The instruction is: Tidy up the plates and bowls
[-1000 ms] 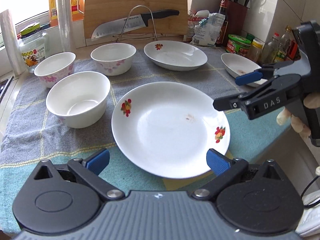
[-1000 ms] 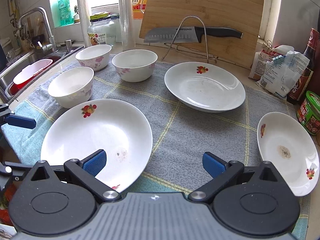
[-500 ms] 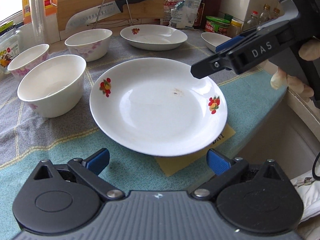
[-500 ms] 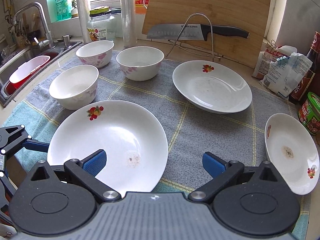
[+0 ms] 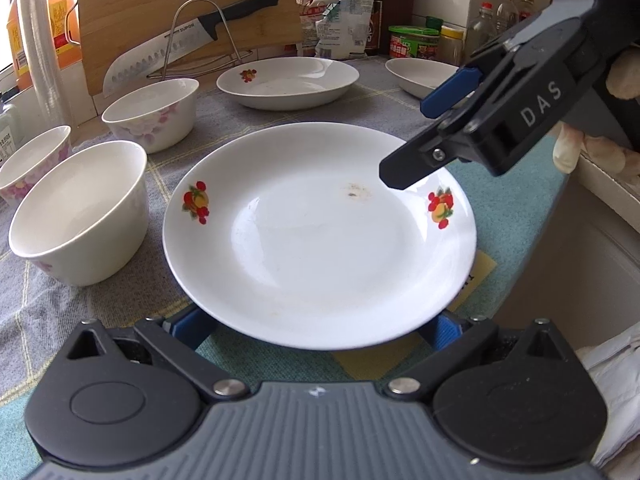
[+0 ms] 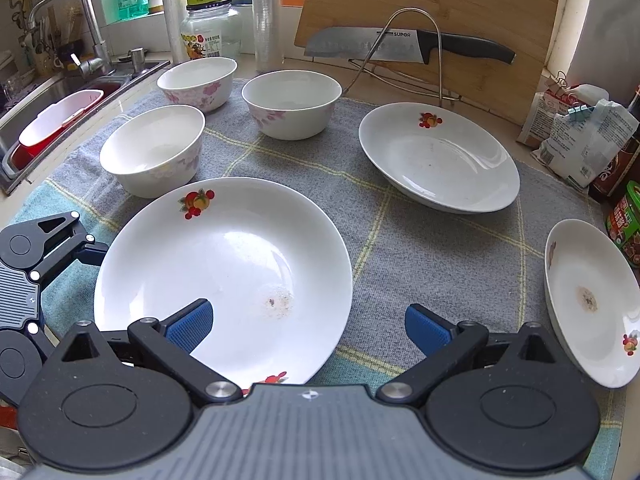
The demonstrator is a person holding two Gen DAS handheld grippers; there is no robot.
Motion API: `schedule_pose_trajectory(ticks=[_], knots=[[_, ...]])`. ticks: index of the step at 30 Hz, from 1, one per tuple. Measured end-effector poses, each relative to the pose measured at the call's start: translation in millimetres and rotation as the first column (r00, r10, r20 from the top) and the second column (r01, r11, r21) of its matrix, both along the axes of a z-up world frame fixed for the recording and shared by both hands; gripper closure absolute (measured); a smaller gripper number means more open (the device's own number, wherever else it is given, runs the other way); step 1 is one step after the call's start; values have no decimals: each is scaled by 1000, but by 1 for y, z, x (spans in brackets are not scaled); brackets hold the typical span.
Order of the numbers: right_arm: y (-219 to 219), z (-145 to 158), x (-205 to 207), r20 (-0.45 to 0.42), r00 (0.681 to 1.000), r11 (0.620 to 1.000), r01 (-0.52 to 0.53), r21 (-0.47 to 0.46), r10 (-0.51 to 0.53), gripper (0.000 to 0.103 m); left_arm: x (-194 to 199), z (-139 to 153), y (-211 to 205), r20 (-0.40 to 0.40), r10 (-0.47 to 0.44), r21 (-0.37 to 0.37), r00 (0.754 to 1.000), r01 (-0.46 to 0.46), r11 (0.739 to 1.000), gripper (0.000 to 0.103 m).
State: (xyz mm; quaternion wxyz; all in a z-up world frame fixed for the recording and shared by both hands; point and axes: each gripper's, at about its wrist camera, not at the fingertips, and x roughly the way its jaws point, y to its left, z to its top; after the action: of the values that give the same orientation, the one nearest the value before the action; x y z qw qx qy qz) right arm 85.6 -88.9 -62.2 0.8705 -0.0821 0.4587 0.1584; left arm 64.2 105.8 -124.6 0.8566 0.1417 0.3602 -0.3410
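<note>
A large white plate [image 5: 320, 240] with fruit prints lies on the checked cloth [image 5: 384, 108]; it also shows in the right wrist view [image 6: 224, 264]. My left gripper [image 5: 316, 330] is open, its fingers low on either side of the plate's near rim, partly hidden under it. My right gripper [image 6: 308, 324] is open above the plate's right edge and also shows in the left wrist view [image 5: 436, 136]. A second plate [image 6: 438, 156] and a small plate [image 6: 592, 300] lie to the right. Three bowls [image 6: 154, 148] [image 6: 196, 80] [image 6: 292, 102] stand at the left and back.
A cutting board [image 6: 432, 4] and a knife [image 6: 408, 42] on a wire rack stand at the back. A sink [image 6: 52, 116] lies at the left. Jars, bottles and food packets [image 6: 576, 140] crowd the right. A yellow card [image 5: 476, 276] lies under the plate.
My left gripper has moved forward and down, so its fingertips now sit under the large plate's near rim. My right gripper has moved closer over the plate's right edge.
</note>
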Motion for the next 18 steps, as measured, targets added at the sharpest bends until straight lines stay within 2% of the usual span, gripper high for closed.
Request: schedule_pose_trajectory(ticks=[10,18], knots=[[0,-21,21,-66,988,989,-132,65,137,0,-2,-2,3,29,-9,-30,1000,9,1000,0],[-2,-30,39,-122,955,959,-255,124,270,0,-2,-1,3,30,-14,-25,999,15,1000,0]])
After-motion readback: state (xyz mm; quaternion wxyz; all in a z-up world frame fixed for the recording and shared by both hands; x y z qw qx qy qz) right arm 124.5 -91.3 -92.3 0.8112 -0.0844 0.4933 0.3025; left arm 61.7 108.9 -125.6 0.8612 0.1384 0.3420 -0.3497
